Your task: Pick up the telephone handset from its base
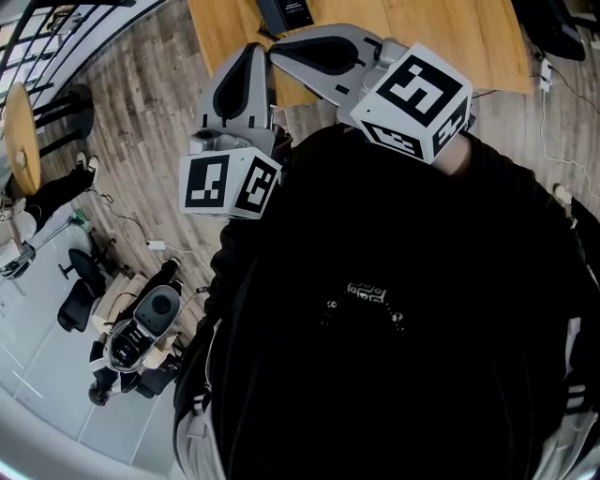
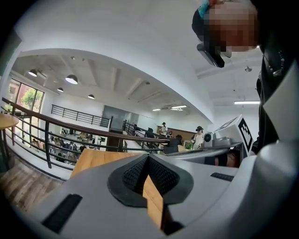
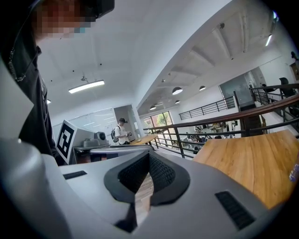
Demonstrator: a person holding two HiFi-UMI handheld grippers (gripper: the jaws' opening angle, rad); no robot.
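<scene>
Both arms are drawn in close to the chest, over the black top (image 1: 394, 328). The left gripper (image 1: 255, 49) is held about level and points straight ahead toward the near edge of the wooden table (image 1: 422, 37), with its marker cube (image 1: 228, 185) nearest the body. The right gripper (image 1: 279, 52) also sits about level but is angled across to the left, its marker cube (image 1: 412, 98) higher on the chest. The two tips lie just beside each other, above the strip of plank floor (image 1: 141, 112) before the table edge. In the left gripper view the black ribbed pads (image 2: 159, 175) are pressed together at the tip with nothing between them; only tabletop shows through the slit below. The right gripper view shows the same: its pads (image 3: 161, 172) meet at the tip and are empty, with floor planks showing through the slit. I cannot pick out the telephone handset for certain in any view. A dark flat object (image 1: 286, 11) lies on the table just ahead of both tips, apart from them and cut off by the top edge of the head view. I cannot tell whether it is the telephone. The metal railing (image 2: 46, 126) runs beyond the table.
</scene>
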